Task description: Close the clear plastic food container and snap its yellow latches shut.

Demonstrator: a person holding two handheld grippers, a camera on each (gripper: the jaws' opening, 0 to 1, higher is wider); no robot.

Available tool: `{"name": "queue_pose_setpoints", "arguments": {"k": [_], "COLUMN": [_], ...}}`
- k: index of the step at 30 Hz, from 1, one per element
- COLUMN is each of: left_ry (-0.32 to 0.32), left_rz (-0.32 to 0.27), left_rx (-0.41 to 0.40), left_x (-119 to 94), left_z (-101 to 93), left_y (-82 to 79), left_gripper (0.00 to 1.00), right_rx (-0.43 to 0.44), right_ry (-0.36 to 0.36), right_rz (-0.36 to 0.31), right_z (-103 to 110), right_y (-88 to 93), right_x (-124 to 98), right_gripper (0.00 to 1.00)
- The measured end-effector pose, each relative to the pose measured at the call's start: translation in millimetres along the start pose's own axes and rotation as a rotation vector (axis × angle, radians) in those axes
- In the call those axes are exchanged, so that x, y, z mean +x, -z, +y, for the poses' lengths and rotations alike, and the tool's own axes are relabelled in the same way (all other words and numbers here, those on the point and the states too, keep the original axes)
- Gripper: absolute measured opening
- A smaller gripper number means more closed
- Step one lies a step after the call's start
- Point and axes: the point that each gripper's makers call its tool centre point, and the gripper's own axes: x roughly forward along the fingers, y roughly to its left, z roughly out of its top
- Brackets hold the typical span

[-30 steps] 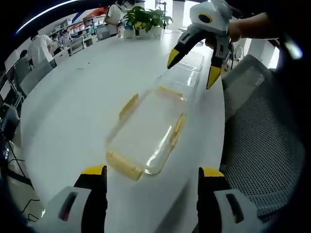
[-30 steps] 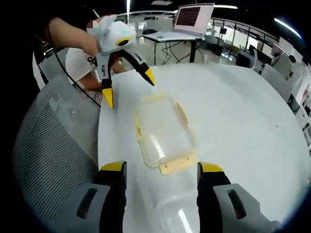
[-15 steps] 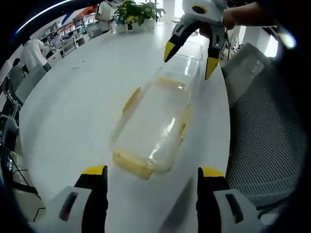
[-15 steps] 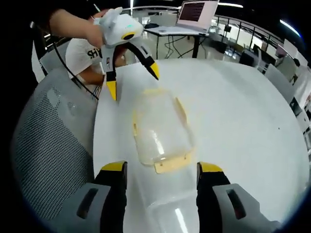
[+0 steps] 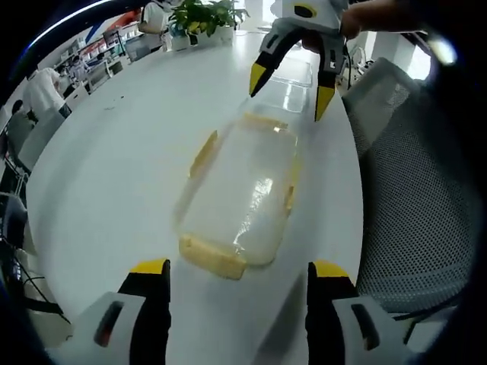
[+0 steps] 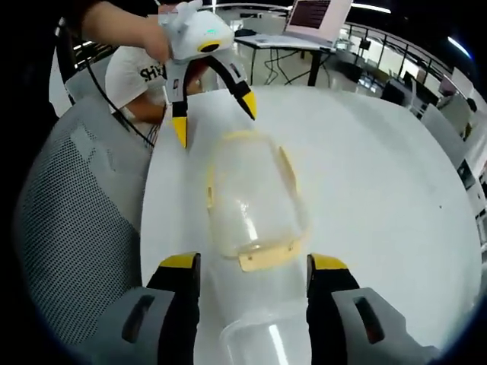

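A clear plastic lid (image 5: 242, 190) with yellow latches (image 5: 213, 258) lies flat on the white table (image 5: 114, 167). Just past its far end stands the clear container base (image 5: 293, 87); it also shows between my right jaws as the container base (image 6: 262, 334). My left gripper (image 5: 237, 268) is open, at the lid's near end, with nothing between the jaws. My right gripper (image 6: 253, 262) is open too, straddling the gap between base and lid (image 6: 251, 198). Each gripper hangs open over the lid's far end in the other's view: right gripper (image 5: 289, 90), left gripper (image 6: 214, 120).
A grey mesh chair (image 5: 411, 175) stands against the table edge beside the lid and shows as the mesh chair (image 6: 68, 228) too. Potted plants (image 5: 202, 15) sit at the table's far end. A laptop (image 6: 316, 15) rests on a desk behind. People sit in the background.
Both grippers have drawn in a little toward the lid, so it looks larger and more central in both views. The lid and base have not moved. Both stay open.
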Motion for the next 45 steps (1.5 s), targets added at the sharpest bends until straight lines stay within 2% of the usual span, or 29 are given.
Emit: {"name": "queue_pose_setpoints", "arguments": {"k": [16,20,36,40,45], "left_ry": [0.020,0.029,0.049,0.058,0.067], "left_rz": [0.037,0.057,0.109,0.110,0.112], "left_rx": [0.088,0.117,0.192,0.201,0.215], "left_x": [5.8,6.3,12.0,12.9,14.6], "left_z": [10.0,12.0,16.2,16.9,17.8], "left_y": [1.3,2.6,7.4,5.9,3.8], "left_gripper": [0.67,0.59,0.58,0.58,0.55], "right_rx": [-0.041,-0.047,-0.080,-0.123,-0.129], "right_ry": [-0.012,-0.016,-0.033,-0.041,-0.045], "right_rz": [0.036,0.049,0.099,0.124,0.135], "right_z": [-9.5,-10.3,-12.2,-11.5,-13.7], "right_y": [-2.1,-0.8,5.1,6.5,7.4], "right_x": [7.7,10.3,17.9,20.9,22.9], "right_gripper": [0.53,0.52,0.48,0.48,0.47]}}
